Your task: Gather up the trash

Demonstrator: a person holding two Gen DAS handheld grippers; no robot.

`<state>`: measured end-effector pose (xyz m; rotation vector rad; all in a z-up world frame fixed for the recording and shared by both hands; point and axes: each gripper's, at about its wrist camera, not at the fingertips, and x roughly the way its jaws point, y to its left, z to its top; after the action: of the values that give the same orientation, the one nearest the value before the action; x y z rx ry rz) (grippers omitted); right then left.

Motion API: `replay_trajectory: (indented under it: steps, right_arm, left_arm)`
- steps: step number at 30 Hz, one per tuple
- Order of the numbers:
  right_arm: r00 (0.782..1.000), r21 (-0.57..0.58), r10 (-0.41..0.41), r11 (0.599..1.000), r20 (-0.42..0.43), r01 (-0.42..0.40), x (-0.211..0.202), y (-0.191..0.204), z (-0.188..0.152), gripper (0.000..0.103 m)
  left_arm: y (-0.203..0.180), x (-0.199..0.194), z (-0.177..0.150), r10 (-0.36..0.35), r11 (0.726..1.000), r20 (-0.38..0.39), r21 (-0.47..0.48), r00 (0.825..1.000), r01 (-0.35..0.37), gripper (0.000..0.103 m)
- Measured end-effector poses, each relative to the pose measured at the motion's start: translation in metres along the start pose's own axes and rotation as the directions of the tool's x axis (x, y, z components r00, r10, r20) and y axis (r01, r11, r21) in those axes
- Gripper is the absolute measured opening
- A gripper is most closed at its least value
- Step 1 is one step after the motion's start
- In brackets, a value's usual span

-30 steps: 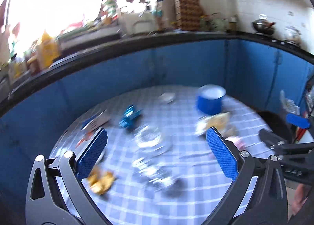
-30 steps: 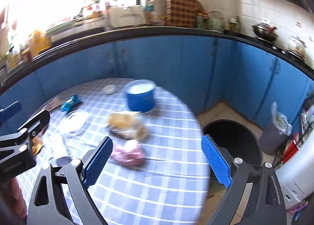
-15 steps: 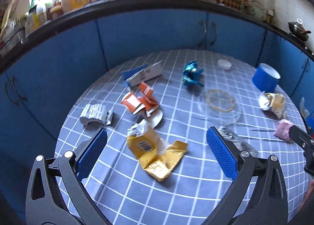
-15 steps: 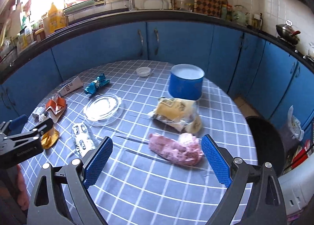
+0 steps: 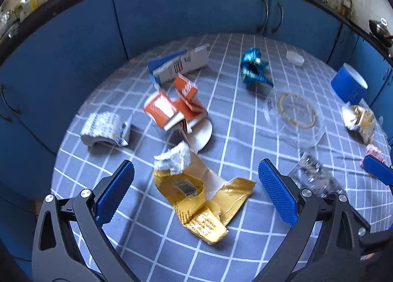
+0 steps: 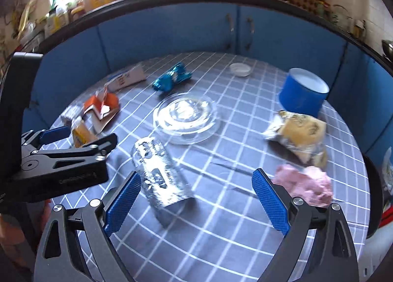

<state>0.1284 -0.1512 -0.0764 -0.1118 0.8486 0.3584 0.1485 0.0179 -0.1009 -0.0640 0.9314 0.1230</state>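
Two tools hang over the round counter (image 5: 245,119) with its grey-blue checked cloth, both with jaws spread wide and nothing held. Left tool (image 5: 196,191): the crumpled gold foil wrapper (image 5: 199,198) lies directly between and below its ribbed blue pads, flat and creased; a torn orange carton (image 5: 174,110) sits just beyond. Right tool (image 6: 196,193): a shiny silver blister sheet (image 6: 159,174) lies near its left pad, and a lumpy pink wad (image 6: 304,183) sits just outside its right pad.
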Motion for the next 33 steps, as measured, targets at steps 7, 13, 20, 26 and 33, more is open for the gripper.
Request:
replay_trajectory:
  steps: [7,13,20,26,33]
  right_arm:
    - [0.999,-0.023,0.024,0.999,-0.022,-0.025,0.009,0.008,-0.002,0.089]
    - [0.998,-0.089,0.046,0.995,-0.041,-0.050,0.012,0.020,-0.006,0.039]
    - [0.997,-0.079,0.079,0.994,-0.003,-0.079,-0.007,0.014,-0.011,0.026]
    - [0.997,-0.041,0.045,0.998,0.065,-0.042,-0.037,-0.013,-0.006,0.026]
    - [0.993,0.049,-0.039,0.998,0.113,0.033,-0.065,-0.070,-0.006,0.026]
  left_arm:
    - [0.003,-0.002,-0.003,-0.011,1.000,0.016,0.013,1.000,0.011,0.062]
    - [0.006,-0.012,-0.004,-0.043,0.999,0.026,0.008,0.999,0.042,0.034]
    - [0.006,-0.023,-0.006,-0.072,0.997,0.044,-0.007,0.996,0.072,0.027]
    - [-0.026,-0.042,0.002,-0.107,0.994,0.084,0.047,0.991,0.104,0.027]
    - [-0.086,-0.061,0.015,-0.175,0.978,0.118,0.139,0.978,0.158,0.027]
